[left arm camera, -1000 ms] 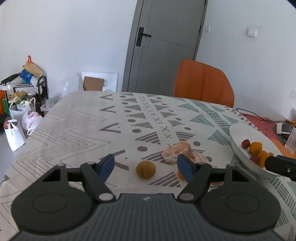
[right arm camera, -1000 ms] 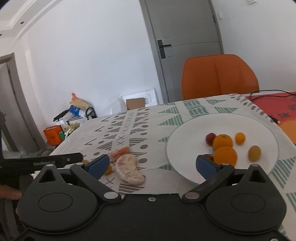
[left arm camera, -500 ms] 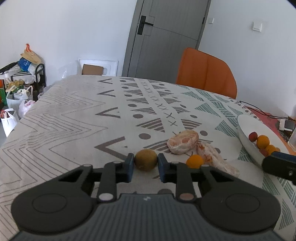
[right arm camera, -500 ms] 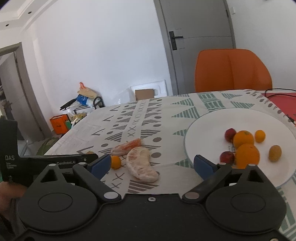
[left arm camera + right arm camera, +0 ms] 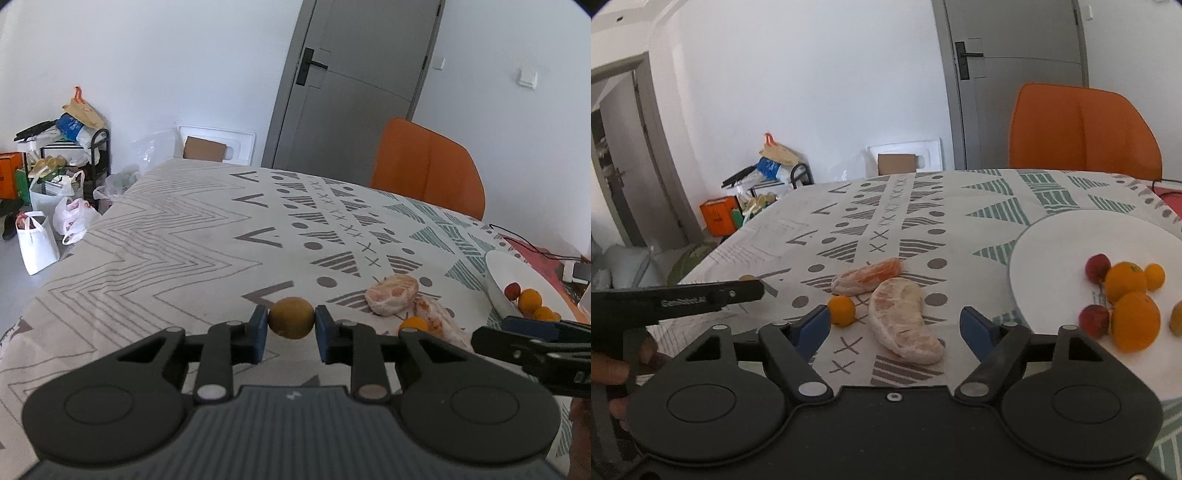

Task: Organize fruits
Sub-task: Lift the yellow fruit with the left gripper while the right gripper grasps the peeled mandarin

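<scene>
Left gripper (image 5: pixel 291 322) clamps a small, firm-looking, likely light brown fruit (image 5: pixel 291 317) across its middle; right gripper (image 5: pixel 894 325) gapes over peeled segments at 12 o'clock.

Beyond the round brown fruit (image 5: pixel 291 318), the patterned tablecloth (image 5: pixel 177 240) runs bare to the far edge and leftward. To the right, two peeled pale citrus pieces (image 5: pixel 903 321) and a small orange kumquat (image 5: pixel 841 310) crowd the path toward the white plate (image 5: pixel 1067 240), whose near side holds oranges (image 5: pixel 1134 320).
</scene>
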Action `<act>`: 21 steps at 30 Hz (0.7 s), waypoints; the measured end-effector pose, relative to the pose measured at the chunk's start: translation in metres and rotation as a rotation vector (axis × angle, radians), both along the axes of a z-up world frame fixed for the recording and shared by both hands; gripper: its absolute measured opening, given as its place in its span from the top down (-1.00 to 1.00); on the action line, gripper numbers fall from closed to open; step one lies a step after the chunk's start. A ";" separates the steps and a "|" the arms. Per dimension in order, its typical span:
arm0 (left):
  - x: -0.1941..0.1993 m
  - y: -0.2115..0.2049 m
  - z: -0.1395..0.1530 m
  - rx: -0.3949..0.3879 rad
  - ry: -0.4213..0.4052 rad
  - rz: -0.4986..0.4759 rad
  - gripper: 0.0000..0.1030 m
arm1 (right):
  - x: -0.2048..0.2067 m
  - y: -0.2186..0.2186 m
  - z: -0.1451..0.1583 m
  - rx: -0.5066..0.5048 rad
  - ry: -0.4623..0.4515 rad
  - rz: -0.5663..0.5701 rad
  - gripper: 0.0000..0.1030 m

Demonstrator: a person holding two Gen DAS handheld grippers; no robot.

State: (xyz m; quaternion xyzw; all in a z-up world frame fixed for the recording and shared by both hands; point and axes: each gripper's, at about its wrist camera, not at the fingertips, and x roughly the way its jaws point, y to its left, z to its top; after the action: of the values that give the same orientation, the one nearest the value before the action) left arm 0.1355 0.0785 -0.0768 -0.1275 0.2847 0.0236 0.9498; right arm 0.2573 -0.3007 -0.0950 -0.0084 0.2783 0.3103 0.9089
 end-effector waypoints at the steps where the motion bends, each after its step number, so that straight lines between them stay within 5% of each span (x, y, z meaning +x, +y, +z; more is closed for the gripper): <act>1: -0.001 0.001 0.000 -0.002 -0.002 0.002 0.50 | 0.001 0.002 -0.001 -0.004 0.005 0.002 -0.36; 8: -0.002 0.007 -0.002 -0.011 -0.003 0.016 0.50 | 0.008 0.017 -0.010 -0.062 0.002 -0.010 -0.24; 15: -0.005 0.013 0.000 -0.021 -0.005 0.035 0.50 | 0.016 0.026 -0.017 -0.094 0.010 -0.023 0.19; 21: -0.010 0.011 0.000 -0.021 -0.011 0.020 0.50 | 0.009 0.020 -0.016 -0.089 0.030 -0.024 0.23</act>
State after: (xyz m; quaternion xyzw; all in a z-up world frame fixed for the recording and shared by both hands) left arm 0.1256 0.0893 -0.0766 -0.1405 0.2785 0.0295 0.9496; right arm 0.2660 -0.2811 -0.1109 -0.0410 0.3055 0.2866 0.9071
